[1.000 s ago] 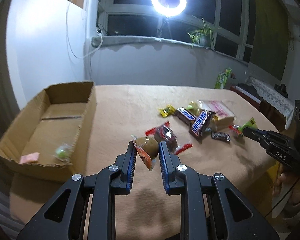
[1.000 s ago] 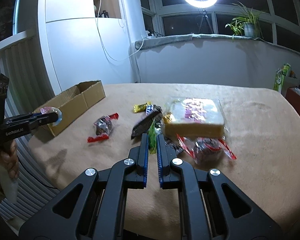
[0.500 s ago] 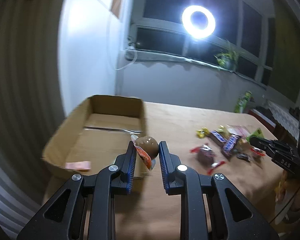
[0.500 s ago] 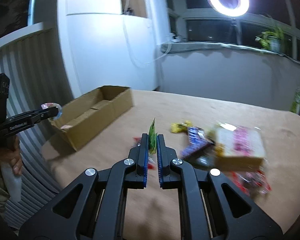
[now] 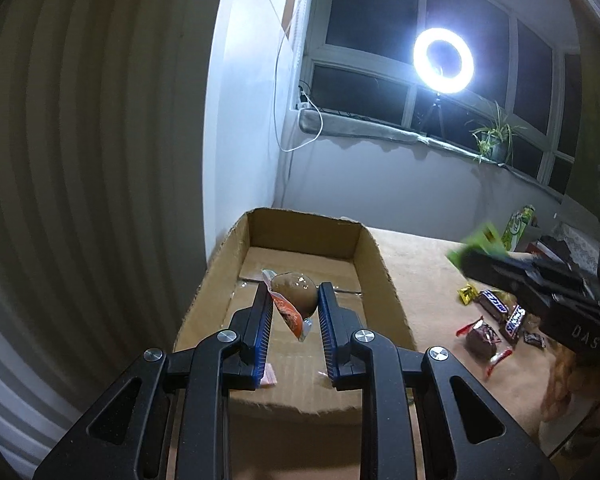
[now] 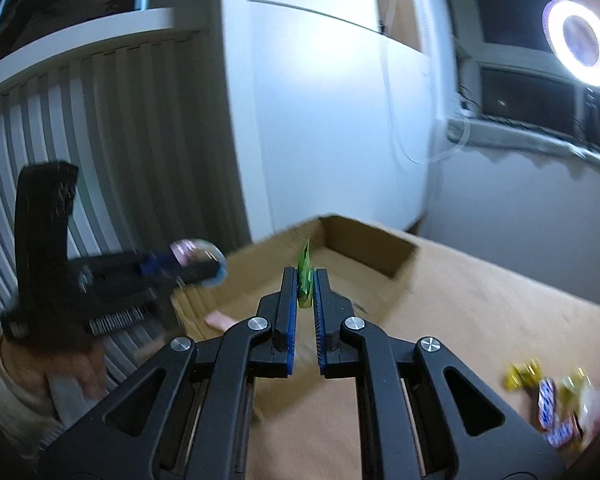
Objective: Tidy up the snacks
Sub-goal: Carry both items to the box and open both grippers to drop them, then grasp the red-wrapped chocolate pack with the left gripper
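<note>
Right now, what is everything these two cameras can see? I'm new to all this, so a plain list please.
cardboard box: one, brown, open-topped, on the table's left end
pink packet: one, pink, on the box floor at its near end
table: one, tan cover
loose snacks: several, mixed wrappers, on the table right of the box
ring light: one, white, lit, at the window
potted plant: one, green, on the windowsill
green carton: one, far side of the table
brown snack: one, clear and orange wrapper, held above the box
green packet: one, thin, held upright
left gripper: black with blue pads, shut on the brown snack
right gripper: black with blue pads, shut on the green packet
</note>
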The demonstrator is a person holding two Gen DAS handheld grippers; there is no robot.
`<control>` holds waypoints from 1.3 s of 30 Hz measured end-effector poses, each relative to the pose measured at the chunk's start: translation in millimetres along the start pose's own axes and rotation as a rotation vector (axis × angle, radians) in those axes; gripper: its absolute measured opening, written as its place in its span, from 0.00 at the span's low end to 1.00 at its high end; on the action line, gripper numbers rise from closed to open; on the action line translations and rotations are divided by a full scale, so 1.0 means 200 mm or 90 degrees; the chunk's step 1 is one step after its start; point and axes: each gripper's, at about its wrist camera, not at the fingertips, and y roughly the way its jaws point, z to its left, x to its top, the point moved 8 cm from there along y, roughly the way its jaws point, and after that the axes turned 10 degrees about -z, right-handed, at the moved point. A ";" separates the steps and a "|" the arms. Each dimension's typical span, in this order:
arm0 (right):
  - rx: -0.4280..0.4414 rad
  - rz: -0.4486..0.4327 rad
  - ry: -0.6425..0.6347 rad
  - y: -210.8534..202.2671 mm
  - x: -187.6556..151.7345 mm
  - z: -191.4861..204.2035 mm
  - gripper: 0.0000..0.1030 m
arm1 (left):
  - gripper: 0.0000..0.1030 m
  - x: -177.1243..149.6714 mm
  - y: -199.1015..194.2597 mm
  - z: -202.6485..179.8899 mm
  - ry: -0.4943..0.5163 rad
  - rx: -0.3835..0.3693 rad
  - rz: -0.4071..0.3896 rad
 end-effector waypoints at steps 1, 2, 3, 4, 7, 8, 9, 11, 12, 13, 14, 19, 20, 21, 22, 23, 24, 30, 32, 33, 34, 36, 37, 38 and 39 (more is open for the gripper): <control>0.010 0.010 -0.003 0.06 0.00 0.02 0.11 | 0.21 -0.01 0.02 0.01 -0.003 0.002 0.003; 0.019 0.041 -0.009 0.13 -0.04 0.03 0.17 | 0.22 -0.02 0.04 0.02 -0.006 0.001 0.006; 0.013 0.062 -0.019 0.18 -0.07 0.04 0.32 | 0.33 -0.03 0.05 0.03 -0.009 0.003 0.013; 0.006 0.058 -0.019 0.17 -0.08 0.03 0.36 | 0.44 -0.05 0.07 0.05 -0.011 0.013 0.021; -0.011 0.049 -0.008 0.10 -0.13 0.00 0.53 | 0.65 -0.09 0.05 0.10 -0.026 0.037 0.017; -0.019 0.052 -0.005 0.06 -0.16 0.00 0.53 | 0.65 -0.10 0.02 0.11 -0.035 0.034 0.016; -0.024 0.054 -0.003 0.03 -0.18 -0.01 0.53 | 0.66 -0.11 0.00 0.12 -0.041 0.037 0.016; -0.035 0.060 0.000 -0.05 -0.24 -0.02 0.53 | 0.66 -0.13 -0.04 0.14 -0.053 0.048 0.015; -0.039 0.064 0.001 -0.09 -0.27 -0.02 0.53 | 0.66 -0.14 -0.05 0.14 -0.058 0.050 0.015; -0.041 0.067 0.002 -0.12 -0.29 -0.03 0.53 | 0.66 -0.14 -0.07 0.15 -0.064 0.052 0.016; -0.045 0.068 0.004 -0.15 -0.32 -0.02 0.54 | 0.66 -0.15 -0.09 0.15 -0.069 0.054 0.017; -0.066 0.053 0.013 -0.25 -0.37 -0.02 0.66 | 0.68 -0.13 -0.12 0.12 -0.069 0.059 0.014; -0.069 0.051 0.018 -0.27 -0.39 -0.02 0.67 | 0.69 -0.13 -0.13 0.11 -0.070 0.060 0.015; -0.068 0.054 0.026 -0.29 -0.40 -0.02 0.67 | 0.69 -0.13 -0.14 0.10 -0.070 0.059 0.016; -0.068 0.056 0.033 -0.30 -0.41 -0.02 0.67 | 0.69 -0.13 -0.14 0.09 -0.071 0.055 0.015; -0.068 0.056 0.040 -0.32 -0.43 -0.02 0.68 | 0.69 -0.12 -0.15 0.07 -0.068 0.050 0.015; -0.067 0.056 0.044 -0.34 -0.43 -0.02 0.68 | 0.69 -0.12 -0.15 0.05 -0.064 0.047 0.016; -0.092 0.058 0.049 -0.45 -0.49 -0.07 0.68 | 0.69 -0.12 -0.15 -0.10 -0.037 0.025 0.030; -0.102 0.057 0.056 -0.50 -0.51 -0.10 0.68 | 0.69 -0.12 -0.14 -0.16 -0.026 0.015 0.034; -0.107 0.056 0.059 -0.53 -0.51 -0.12 0.68 | 0.69 -0.12 -0.14 -0.18 -0.023 0.011 0.035; -0.112 0.056 0.063 -0.54 -0.52 -0.15 0.68 | 0.69 -0.12 -0.14 -0.22 -0.017 0.004 0.037; -0.121 0.058 0.071 -0.59 -0.54 -0.19 0.68 | 0.69 -0.12 -0.13 -0.28 -0.006 -0.005 0.043; -0.127 0.057 0.075 -0.61 -0.55 -0.21 0.68 | 0.69 -0.12 -0.12 -0.31 -0.001 -0.009 0.045; -0.135 0.056 0.079 -0.64 -0.56 -0.24 0.68 | 0.69 -0.12 -0.12 -0.35 0.005 -0.016 0.049; -0.140 0.056 0.083 -0.66 -0.57 -0.26 0.68 | 0.69 -0.13 -0.11 -0.39 0.010 -0.022 0.052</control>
